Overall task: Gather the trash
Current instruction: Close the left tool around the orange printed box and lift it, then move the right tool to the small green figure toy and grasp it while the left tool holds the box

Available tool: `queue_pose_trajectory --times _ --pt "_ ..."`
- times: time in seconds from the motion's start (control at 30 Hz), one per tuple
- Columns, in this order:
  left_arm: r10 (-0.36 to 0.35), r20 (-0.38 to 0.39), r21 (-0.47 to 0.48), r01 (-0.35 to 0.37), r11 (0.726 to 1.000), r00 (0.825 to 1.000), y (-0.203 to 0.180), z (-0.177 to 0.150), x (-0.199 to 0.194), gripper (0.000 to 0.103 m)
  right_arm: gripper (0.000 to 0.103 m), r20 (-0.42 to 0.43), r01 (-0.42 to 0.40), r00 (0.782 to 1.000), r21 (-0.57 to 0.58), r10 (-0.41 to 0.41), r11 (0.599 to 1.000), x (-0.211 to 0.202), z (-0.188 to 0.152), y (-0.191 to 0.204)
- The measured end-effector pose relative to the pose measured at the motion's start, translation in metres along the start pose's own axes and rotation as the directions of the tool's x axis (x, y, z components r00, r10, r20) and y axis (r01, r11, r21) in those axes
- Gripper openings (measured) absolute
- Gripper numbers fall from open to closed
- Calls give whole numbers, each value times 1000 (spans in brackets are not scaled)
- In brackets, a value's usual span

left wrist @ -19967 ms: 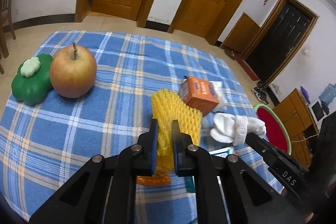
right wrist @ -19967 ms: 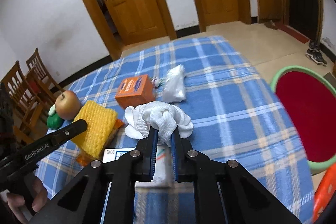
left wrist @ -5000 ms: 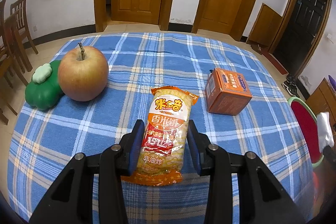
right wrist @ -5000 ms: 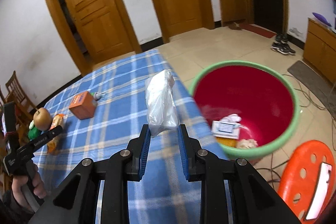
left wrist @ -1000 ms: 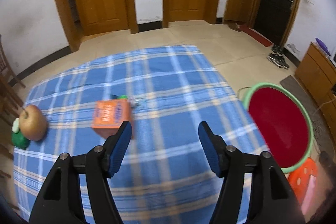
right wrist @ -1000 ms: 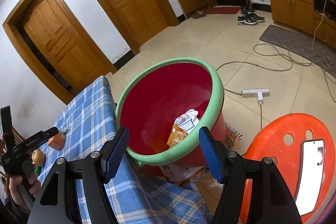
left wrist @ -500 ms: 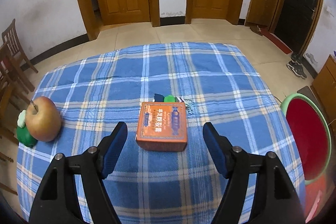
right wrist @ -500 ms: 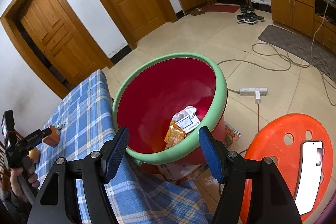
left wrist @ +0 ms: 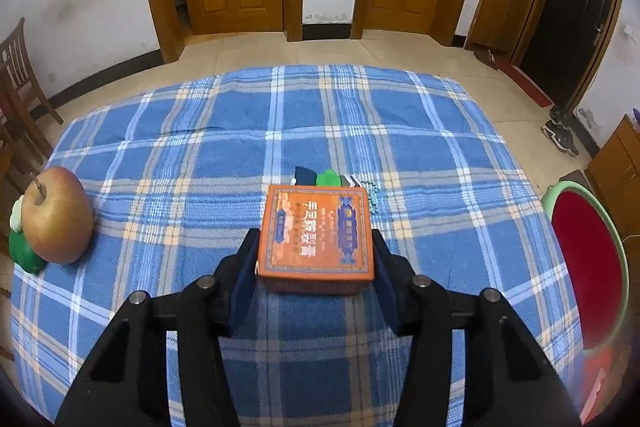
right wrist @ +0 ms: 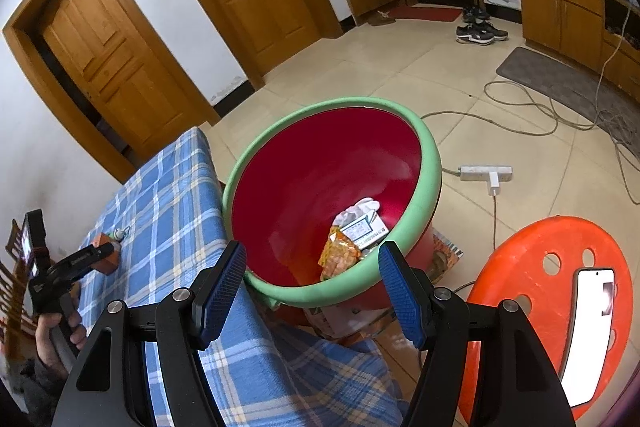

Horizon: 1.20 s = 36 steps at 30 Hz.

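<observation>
Left gripper (left wrist: pixel 316 259) low over blue plaid table (left wrist: pixel 180 147), jaws just closed in on orange box (left wrist: pixel 316 233); pads flank its two sides, seemingly touching (box rests on cloth, mid-table). Apple (left wrist: pixel 56 215) at table's left edge, well apart. Right gripper (right wrist: pixel 312 283) hangs spread wide, empty, over red bin (right wrist: pixel 320 163) with green rim beside table; wrappers (right wrist: pixel 352 239) lie at bin bottom.

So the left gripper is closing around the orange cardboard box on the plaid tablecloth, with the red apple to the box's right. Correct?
Not quite. In the left wrist view the red apple lies to the left of the orange cardboard box, not its right. The left gripper has just been closing, with the box between its jaws on the plaid tablecloth.
</observation>
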<state>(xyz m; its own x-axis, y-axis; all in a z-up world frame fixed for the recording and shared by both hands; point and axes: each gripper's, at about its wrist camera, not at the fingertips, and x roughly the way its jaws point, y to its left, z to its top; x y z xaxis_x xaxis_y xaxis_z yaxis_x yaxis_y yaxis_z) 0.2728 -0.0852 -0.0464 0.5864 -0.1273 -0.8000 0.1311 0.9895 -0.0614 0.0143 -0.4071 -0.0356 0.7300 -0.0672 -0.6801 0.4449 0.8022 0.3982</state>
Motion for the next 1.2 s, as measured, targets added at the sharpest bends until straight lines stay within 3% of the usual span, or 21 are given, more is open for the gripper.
queue_pose_trajectory --times 0.1,0.3,0.7,1.03,1.2 --pt "-16 16 2 16 1000 1000 3 -3 -10 52 70 5 -2 1000 -9 2 1000 -4 1 6" --pt "50 66 20 -52 998 997 24 -8 -33 52 70 7 -38 999 -27 38 999 -8 0 26" --pt "80 130 -65 -72 995 988 75 -22 -46 52 70 -14 -140 990 -154 139 978 -18 3 113" --pt "51 186 -108 -31 994 981 93 -25 -51 52 70 -79 -197 980 -260 182 945 21 -2 194" --pt "79 200 -142 -51 989 977 105 -28 -55 52 70 -116 -209 977 -302 181 930 57 -10 228"
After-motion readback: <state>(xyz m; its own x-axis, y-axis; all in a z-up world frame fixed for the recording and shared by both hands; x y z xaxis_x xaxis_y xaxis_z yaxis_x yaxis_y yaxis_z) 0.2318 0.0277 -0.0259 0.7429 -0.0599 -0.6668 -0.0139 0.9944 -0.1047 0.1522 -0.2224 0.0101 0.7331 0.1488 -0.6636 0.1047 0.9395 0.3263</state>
